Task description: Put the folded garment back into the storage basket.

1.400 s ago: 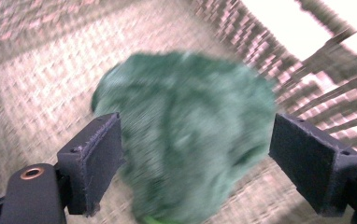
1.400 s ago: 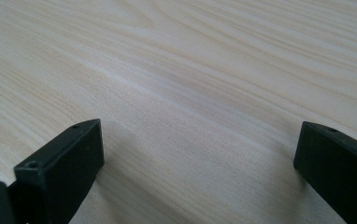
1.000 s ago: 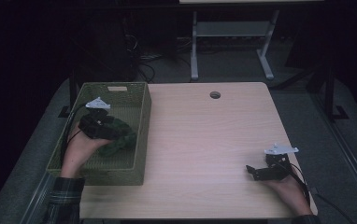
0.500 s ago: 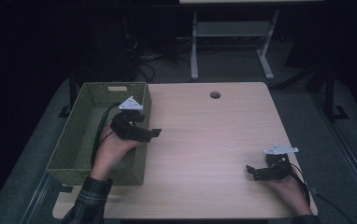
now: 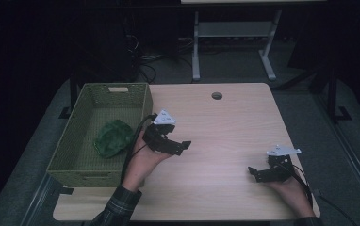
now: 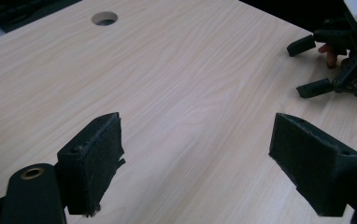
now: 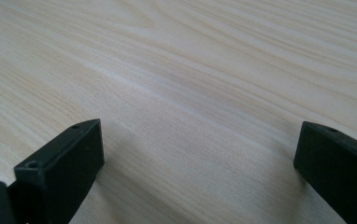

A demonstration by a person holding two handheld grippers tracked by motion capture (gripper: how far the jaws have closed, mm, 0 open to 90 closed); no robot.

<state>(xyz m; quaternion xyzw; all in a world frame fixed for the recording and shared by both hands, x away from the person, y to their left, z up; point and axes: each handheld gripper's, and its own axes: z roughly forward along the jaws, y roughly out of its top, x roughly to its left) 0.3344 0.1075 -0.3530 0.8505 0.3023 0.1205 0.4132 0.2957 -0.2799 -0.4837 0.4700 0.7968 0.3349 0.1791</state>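
Observation:
A crumpled green cloth (image 5: 113, 138) lies inside the green woven basket (image 5: 69, 162) at the table's left edge. My left gripper (image 5: 182, 147) is over the wooden table just right of the basket, open, with nothing between its pads (image 6: 95, 158). My right gripper (image 5: 255, 174) rests near the front right of the table, open and empty, its jaws wide apart over bare wood (image 7: 190, 93). In the left gripper view the right gripper (image 6: 310, 65) shows at the upper right.
A round cable hole (image 5: 216, 95) sits near the table's far edge, seen also as the hole (image 6: 104, 18) in the left gripper view. Beyond the table stands a grey metal frame (image 5: 197, 52) among cables on a dark floor.
My left gripper rose out of the basket and moved right over the table, leaving the green cloth in the basket. The right gripper stayed still.

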